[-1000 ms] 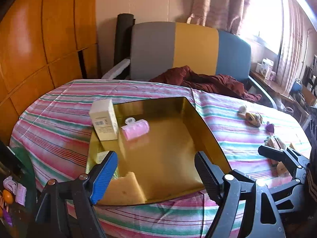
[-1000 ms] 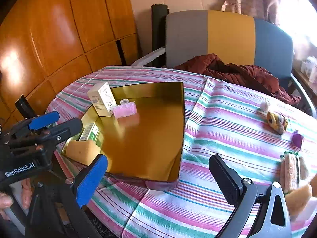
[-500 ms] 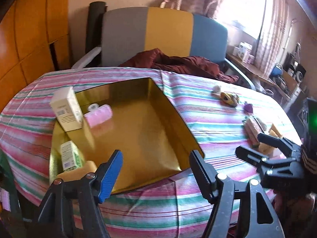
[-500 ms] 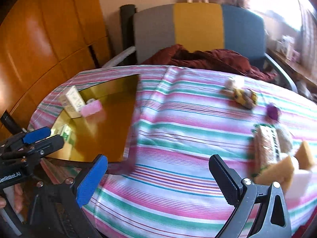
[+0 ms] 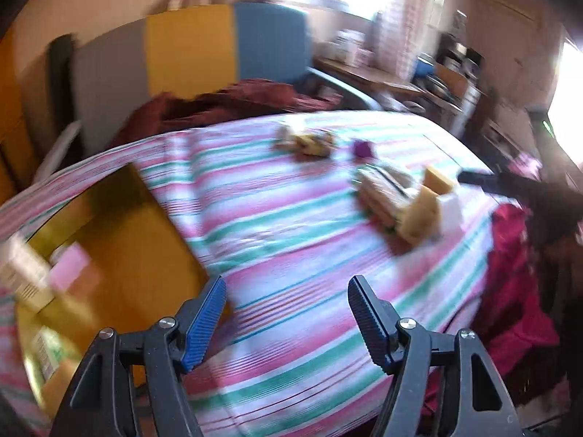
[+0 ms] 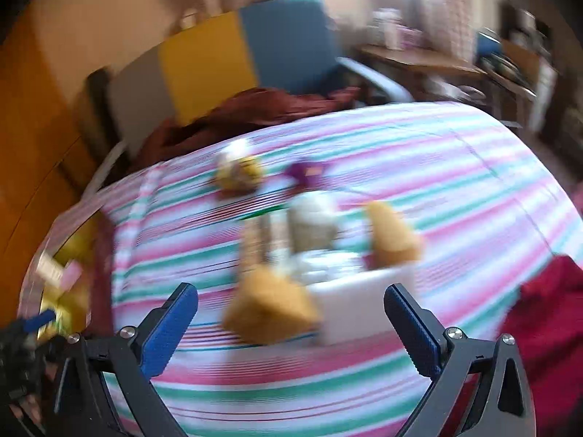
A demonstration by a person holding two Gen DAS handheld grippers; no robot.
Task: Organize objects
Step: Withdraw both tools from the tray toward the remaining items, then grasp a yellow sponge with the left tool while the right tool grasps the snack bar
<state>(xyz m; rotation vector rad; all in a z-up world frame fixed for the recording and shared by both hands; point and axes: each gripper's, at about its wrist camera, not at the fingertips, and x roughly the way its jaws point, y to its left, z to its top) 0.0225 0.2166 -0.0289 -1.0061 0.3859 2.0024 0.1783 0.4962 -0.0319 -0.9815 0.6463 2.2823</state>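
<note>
Both grippers released, nothing held.
Right gripper (image 6: 291, 313) spread before yellow sponge (image 6: 271, 307); left gripper (image 5: 286, 306) spread beside gold tray (image 5: 145, 229).

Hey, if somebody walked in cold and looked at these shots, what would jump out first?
Probably the pink, green and white striped tablecloth filling both views. Next, the blurred heap of yellow sponges and a white block right ahead of the open right gripper, and the gold tray at the table's left edge, beside the open left gripper.
</note>
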